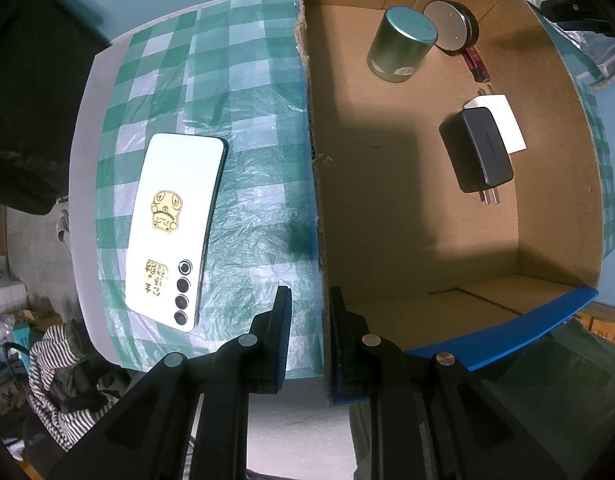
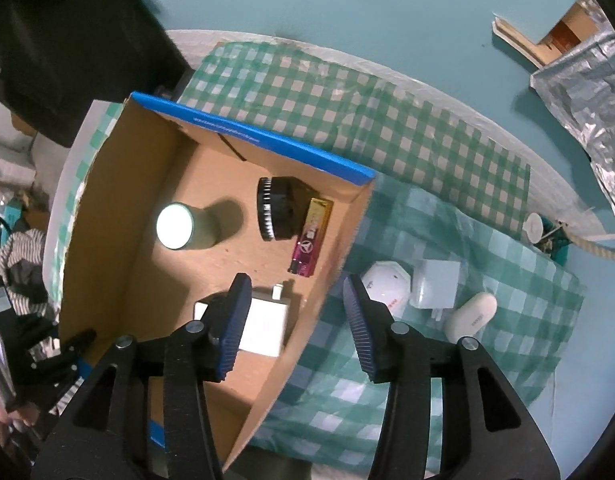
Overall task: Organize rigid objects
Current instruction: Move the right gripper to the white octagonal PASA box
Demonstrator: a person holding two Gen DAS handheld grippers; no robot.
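A cardboard box (image 1: 387,208) with blue rims holds a green tin (image 1: 401,44), a round black disc (image 1: 453,32), a red lighter (image 1: 477,62), a black charger (image 1: 475,150) and a white charger (image 1: 505,120). My left gripper (image 1: 309,300) is shut on the box's left wall (image 1: 313,160). A white phone (image 1: 175,228) lies face down on the checked cloth left of the box. My right gripper (image 2: 295,304) is open and empty above the box's right wall (image 2: 331,280). The tin (image 2: 175,226), disc (image 2: 275,208), lighter (image 2: 311,248) and white charger (image 2: 263,326) show below it.
On the cloth right of the box lie a white hexagonal case (image 2: 387,284), a white plug adapter (image 2: 435,284) and a white oval case (image 2: 471,316). A foil-wrapped bundle (image 2: 587,92) sits on the teal floor. Striped clothing (image 1: 55,376) lies beyond the table's edge.
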